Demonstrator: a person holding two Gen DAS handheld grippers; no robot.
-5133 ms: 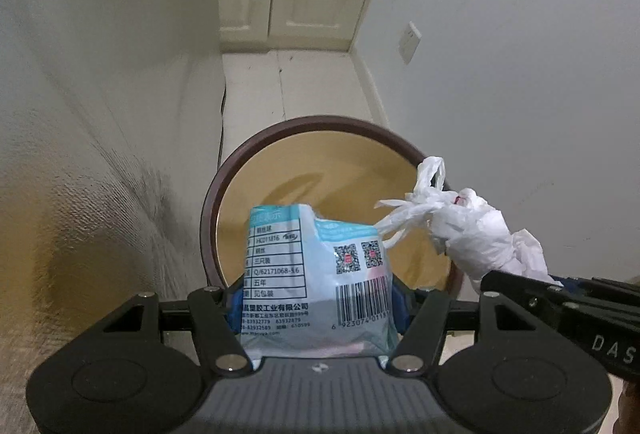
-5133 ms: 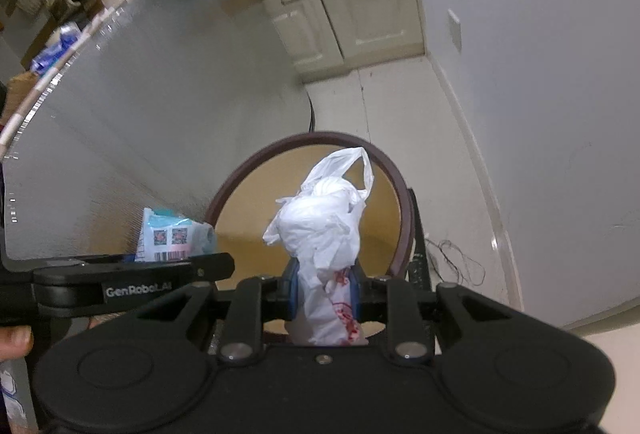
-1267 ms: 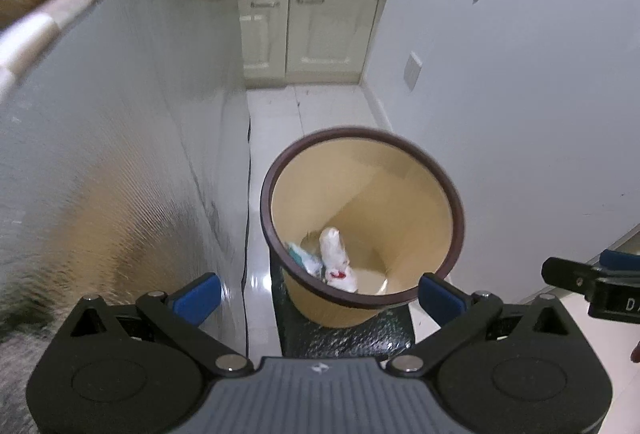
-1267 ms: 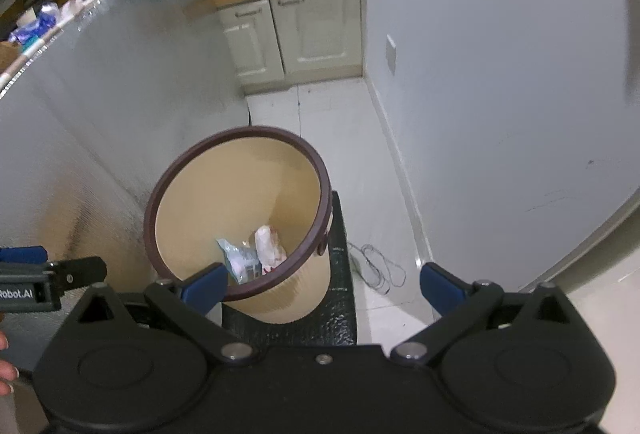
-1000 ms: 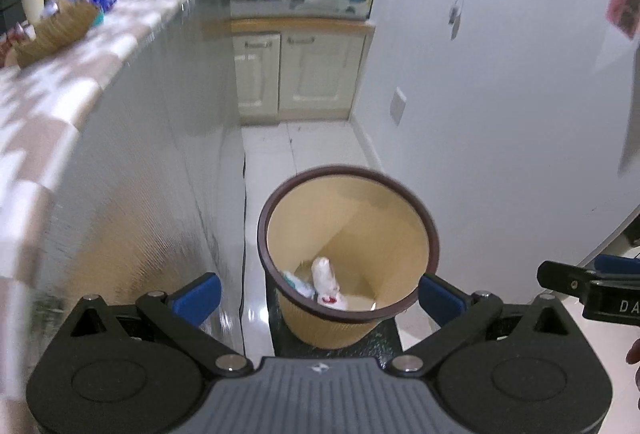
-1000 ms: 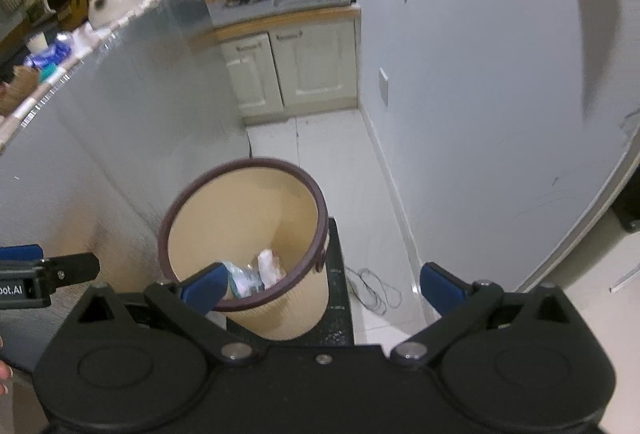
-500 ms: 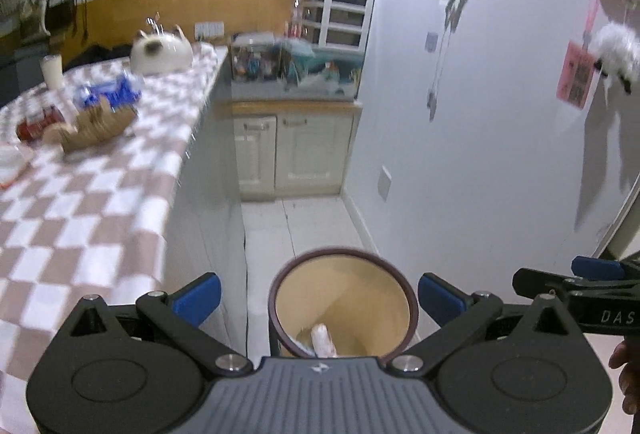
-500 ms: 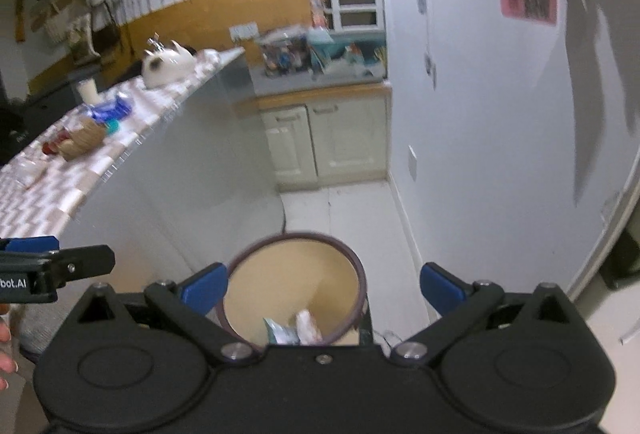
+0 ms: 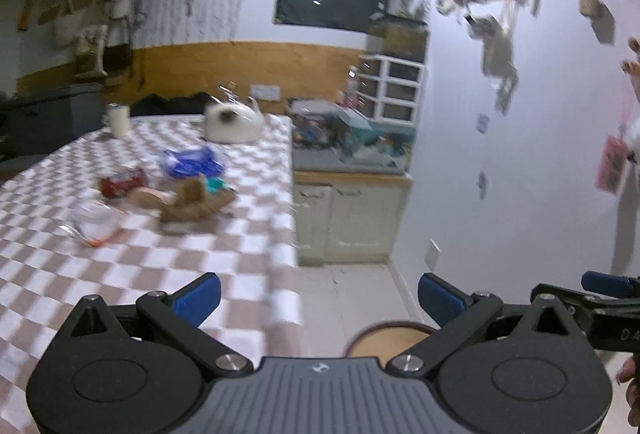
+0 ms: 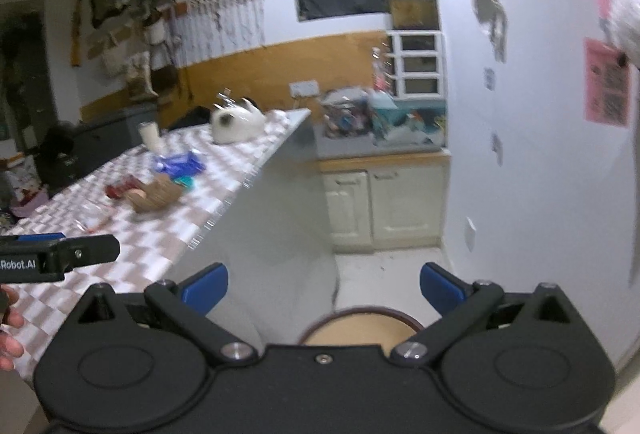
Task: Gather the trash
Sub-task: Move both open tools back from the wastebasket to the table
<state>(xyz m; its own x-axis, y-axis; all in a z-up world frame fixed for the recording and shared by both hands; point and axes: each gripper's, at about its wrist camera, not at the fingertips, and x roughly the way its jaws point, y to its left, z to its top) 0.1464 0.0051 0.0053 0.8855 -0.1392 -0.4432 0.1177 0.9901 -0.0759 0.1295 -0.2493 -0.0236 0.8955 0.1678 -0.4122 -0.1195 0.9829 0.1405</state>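
A kitchen with white walls, a dark window and cream cabinets (image 9: pixel 348 218) fills the background, and a long counter (image 9: pixel 120 254) with a brown-and-white checked cover runs along the left. On the counter lie scattered pieces of trash: a blue wrapper (image 9: pixel 190 162), a red packet (image 9: pixel 122 184), a brown paper bag (image 9: pixel 192 204) and a clear plastic wrapper (image 9: pixel 94 222); a white teapot (image 9: pixel 234 124) stands at the far end. On the floor below, just beside the counter's end, sits the bin (image 10: pixel 360 326); only its dark rim and tan inner wall show, so its contents cannot be seen. The left gripper (image 9: pixel 318 298) is spread wide and holds nothing. The right gripper (image 10: pixel 324 284) is likewise wide apart and empty.
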